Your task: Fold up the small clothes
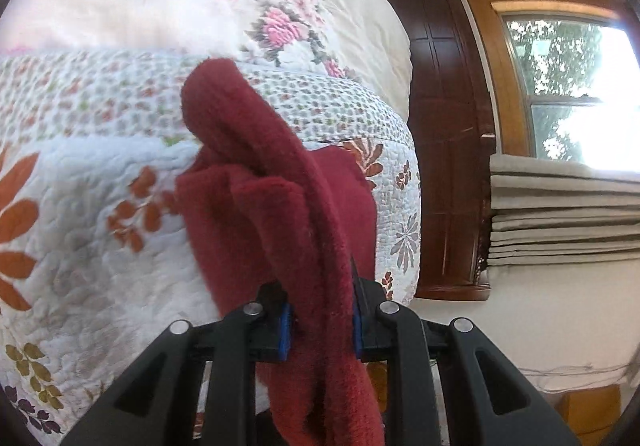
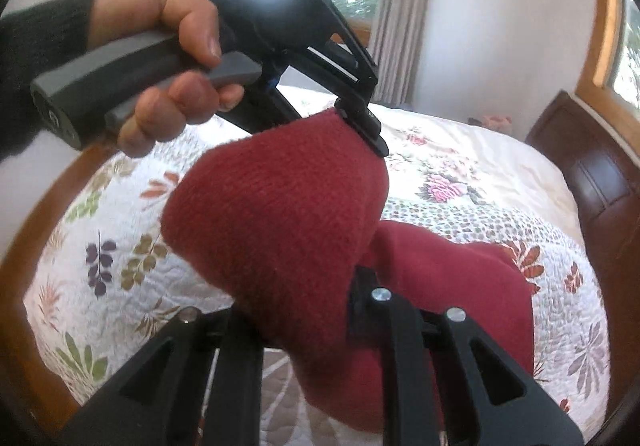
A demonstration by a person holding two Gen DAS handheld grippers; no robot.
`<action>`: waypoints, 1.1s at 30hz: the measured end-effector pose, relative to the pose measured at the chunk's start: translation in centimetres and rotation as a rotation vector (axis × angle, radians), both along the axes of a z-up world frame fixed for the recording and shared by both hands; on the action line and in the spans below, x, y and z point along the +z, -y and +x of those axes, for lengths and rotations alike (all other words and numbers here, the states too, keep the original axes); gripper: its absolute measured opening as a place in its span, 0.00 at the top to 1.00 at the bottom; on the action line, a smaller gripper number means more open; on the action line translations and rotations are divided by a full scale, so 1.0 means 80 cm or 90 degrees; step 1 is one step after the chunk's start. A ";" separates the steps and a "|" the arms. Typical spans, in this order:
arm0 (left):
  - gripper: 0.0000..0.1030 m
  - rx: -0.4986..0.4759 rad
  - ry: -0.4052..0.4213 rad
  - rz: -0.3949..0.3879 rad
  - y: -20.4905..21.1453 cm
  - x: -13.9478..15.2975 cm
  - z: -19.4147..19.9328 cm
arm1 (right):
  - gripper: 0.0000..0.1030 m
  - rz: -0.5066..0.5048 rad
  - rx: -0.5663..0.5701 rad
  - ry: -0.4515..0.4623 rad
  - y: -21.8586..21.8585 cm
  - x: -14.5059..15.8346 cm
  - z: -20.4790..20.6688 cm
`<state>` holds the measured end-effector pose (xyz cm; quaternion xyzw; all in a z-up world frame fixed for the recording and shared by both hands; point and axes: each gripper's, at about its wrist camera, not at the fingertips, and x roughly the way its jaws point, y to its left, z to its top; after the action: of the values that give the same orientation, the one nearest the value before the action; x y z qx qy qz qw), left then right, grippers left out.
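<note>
A dark red fleece garment [image 1: 260, 186] hangs bunched in the air above the bed. In the left wrist view my left gripper [image 1: 322, 326] is shut on a thick fold of it between the blue pads [image 1: 285, 330]. The right wrist view shows the same garment [image 2: 272, 230] stretched from my left gripper [image 2: 366, 126], held by a hand [image 2: 168, 58], down to my right gripper [image 2: 308, 326]. The right gripper is shut on the cloth, which drapes over and hides its left finger. A lower part of the garment [image 2: 452, 286] sags towards the bedspread.
Below lies a quilted white bedspread [image 1: 80, 246] with leaf prints, and a cream floral duvet [image 1: 240, 6] lies farther back. A dark wooden headboard [image 1: 444, 126] stands by a window [image 1: 572, 86] with a folded beige blind [image 1: 560, 214]. The bed's wooden edge [image 2: 36, 214] curves at left.
</note>
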<state>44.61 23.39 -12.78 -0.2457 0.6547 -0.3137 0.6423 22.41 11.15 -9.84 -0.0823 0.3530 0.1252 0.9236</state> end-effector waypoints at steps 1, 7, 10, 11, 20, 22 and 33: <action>0.79 -0.005 0.002 0.003 0.014 0.004 0.002 | 0.86 0.009 -0.007 0.001 0.012 0.002 0.000; 0.79 -0.045 0.009 0.021 0.102 0.011 0.007 | 0.86 0.068 -0.049 -0.002 0.099 0.005 0.006; 0.79 -0.067 0.008 0.036 0.151 0.003 0.013 | 0.86 0.107 -0.074 -0.016 0.138 -0.005 0.009; 0.79 -0.074 0.006 0.041 0.166 -0.001 0.014 | 0.86 0.123 -0.084 -0.025 0.155 -0.010 0.010; 0.79 -0.121 -0.039 0.108 0.290 -0.083 0.012 | 0.86 0.230 -0.155 -0.103 0.265 -0.072 0.007; 0.79 -0.130 -0.048 0.125 0.309 -0.099 0.008 | 0.86 0.274 -0.164 -0.134 0.288 -0.092 0.004; 0.79 -0.139 -0.021 0.183 0.351 -0.087 0.007 | 0.86 0.431 -0.150 -0.165 0.355 -0.113 0.004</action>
<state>45.20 -4.70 -19.74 -0.0837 0.7259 -0.2808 0.6223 22.70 -17.24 -18.88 0.2854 0.4124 0.1369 0.8543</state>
